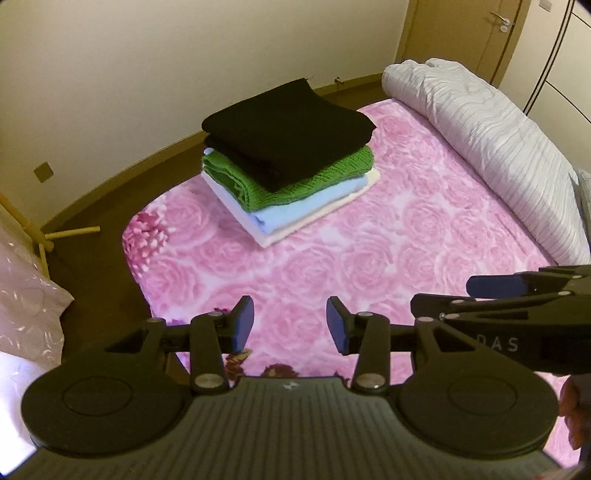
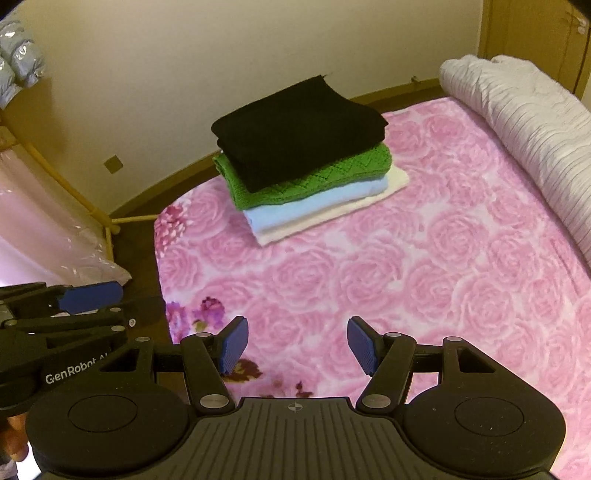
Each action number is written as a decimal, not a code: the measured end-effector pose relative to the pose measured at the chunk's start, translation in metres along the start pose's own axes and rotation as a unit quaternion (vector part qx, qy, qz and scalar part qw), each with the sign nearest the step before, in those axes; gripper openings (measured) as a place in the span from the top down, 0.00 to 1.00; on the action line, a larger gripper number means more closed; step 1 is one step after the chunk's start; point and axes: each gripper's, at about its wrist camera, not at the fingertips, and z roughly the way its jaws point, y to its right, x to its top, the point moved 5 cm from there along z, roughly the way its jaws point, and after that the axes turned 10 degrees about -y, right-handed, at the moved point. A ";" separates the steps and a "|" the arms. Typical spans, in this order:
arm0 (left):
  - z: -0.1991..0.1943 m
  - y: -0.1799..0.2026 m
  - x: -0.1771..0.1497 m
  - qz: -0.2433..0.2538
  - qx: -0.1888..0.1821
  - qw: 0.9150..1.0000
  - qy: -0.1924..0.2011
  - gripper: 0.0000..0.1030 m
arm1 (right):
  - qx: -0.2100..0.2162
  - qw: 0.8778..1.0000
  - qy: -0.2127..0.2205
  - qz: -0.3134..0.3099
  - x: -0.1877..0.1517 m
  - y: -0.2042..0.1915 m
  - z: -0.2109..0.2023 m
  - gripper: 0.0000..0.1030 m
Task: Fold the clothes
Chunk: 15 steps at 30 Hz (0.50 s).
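A stack of folded clothes sits on the far part of the pink rose-patterned bed cover (image 1: 369,266) (image 2: 406,280). A black garment (image 1: 288,129) (image 2: 299,125) lies on top. Under it come a green knit (image 1: 314,181) (image 2: 306,177), a light blue piece (image 1: 295,214) (image 2: 314,206) and a cream one (image 2: 395,177). My left gripper (image 1: 290,326) hovers open over the near edge of the bed, nothing between its blue pads. My right gripper (image 2: 297,345) is open too, also with nothing in it. Each gripper shows from the side at the edge of the other's view.
A rolled white striped quilt (image 1: 498,147) (image 2: 524,129) lies along the bed's right side. Brown floor and a cream wall lie beyond the bed. A yellow rack leg (image 1: 70,233) and pink plastic-wrapped bedding (image 2: 44,229) stand at the left. A door (image 1: 480,33) is at the far right.
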 end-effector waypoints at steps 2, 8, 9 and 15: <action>0.003 0.001 0.003 0.000 0.005 1.000 -0.002 0.62 | 0.003 1.000 -0.001 0.002 0.003 0.002 0.002 0.39; 0.013 0.002 0.011 -0.002 0.003 1.000 -0.009 0.62 | 0.009 1.000 -0.008 0.013 0.010 0.009 0.011 0.39; 0.015 0.002 0.012 -0.002 0.003 1.000 -0.011 0.62 | 0.009 1.000 -0.010 0.015 0.012 0.010 0.012 0.39; 0.026 0.004 0.015 0.003 -0.002 1.000 -0.021 0.62 | 0.008 1.000 -0.017 0.018 0.021 0.016 0.021 0.39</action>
